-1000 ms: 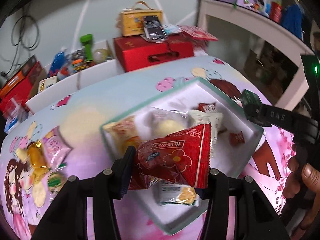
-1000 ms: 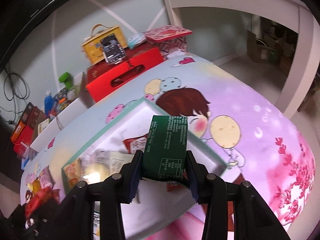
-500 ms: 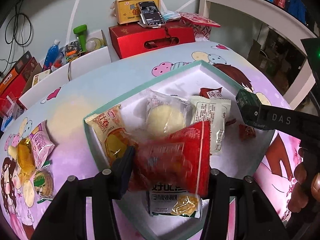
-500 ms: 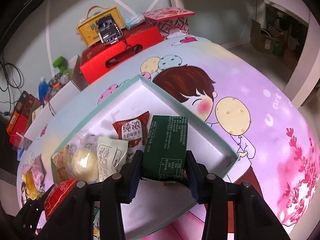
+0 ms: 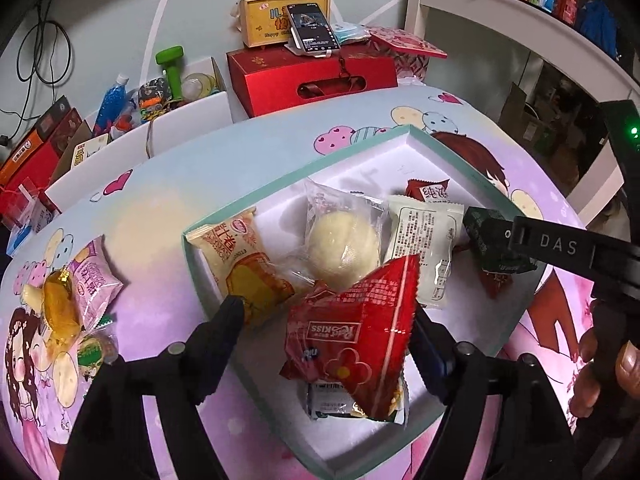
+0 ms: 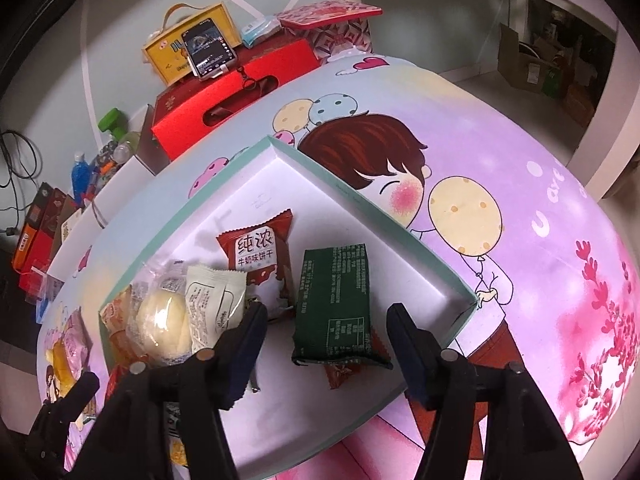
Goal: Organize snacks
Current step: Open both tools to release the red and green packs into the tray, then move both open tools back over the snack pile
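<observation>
A shallow white box with a teal rim [image 5: 280, 184] [image 6: 360, 200] lies on the cartoon tablecloth and holds several snack packets. My left gripper [image 5: 324, 328] is open over the box's near side; the red Rice Kiss packet [image 5: 356, 340] lies loose between its fingers on another packet. My right gripper [image 6: 324, 332] is open over the box; the dark green packet [image 6: 334, 308] lies flat between its fingers, free of both. It also shows in the left wrist view [image 5: 492, 244]. A round bun [image 5: 344, 248], a white packet [image 5: 424, 248] and an orange packet [image 5: 240, 260] lie in the box.
Loose snacks [image 5: 80, 292] lie on the cloth left of the box. A red gift box [image 5: 312, 76], a yellow case with a phone [image 5: 308, 28] and a white bin of bottles [image 5: 160, 120] stand behind the table. White shelving [image 5: 520, 12] stands at the right.
Both grippers have opened. The red packet dropped from the left gripper into the box, and the green packet dropped from the right gripper onto the box floor.
</observation>
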Motion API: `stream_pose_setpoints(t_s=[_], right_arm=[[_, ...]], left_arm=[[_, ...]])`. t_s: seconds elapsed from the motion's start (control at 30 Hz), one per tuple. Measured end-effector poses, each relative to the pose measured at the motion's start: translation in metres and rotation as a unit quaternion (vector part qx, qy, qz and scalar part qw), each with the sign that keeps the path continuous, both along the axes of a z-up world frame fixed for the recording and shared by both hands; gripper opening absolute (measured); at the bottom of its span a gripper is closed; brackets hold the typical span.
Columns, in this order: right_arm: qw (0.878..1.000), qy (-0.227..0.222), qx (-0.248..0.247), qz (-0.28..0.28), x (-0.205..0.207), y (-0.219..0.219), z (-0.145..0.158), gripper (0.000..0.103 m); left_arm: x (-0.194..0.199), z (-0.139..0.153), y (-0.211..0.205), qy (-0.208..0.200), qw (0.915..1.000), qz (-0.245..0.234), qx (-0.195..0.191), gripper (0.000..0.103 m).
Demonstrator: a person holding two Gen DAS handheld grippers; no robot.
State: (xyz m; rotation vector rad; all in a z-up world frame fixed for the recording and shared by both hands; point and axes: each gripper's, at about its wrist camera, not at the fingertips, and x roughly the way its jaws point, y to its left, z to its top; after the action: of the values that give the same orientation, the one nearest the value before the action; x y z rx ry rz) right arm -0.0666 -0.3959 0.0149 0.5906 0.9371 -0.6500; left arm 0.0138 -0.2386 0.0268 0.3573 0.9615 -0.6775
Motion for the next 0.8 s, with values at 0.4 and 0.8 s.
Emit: stream_pose_setpoints(t_s=[0.4,0.8], right_arm=[[1.000,-0.011,-0.015,0.014,0.002,0.009,0.011,0.086],[0.999,-0.026,-0.031,0.018,0.004,0.017,0.019,0.101]], left_arm=[[0.004,0.026,0.018,-0.012,0.9994,0.014,-0.031,0.088],[0.054,0.018,0.079,0.022,0.9884,0.145,-0.040,0.089]])
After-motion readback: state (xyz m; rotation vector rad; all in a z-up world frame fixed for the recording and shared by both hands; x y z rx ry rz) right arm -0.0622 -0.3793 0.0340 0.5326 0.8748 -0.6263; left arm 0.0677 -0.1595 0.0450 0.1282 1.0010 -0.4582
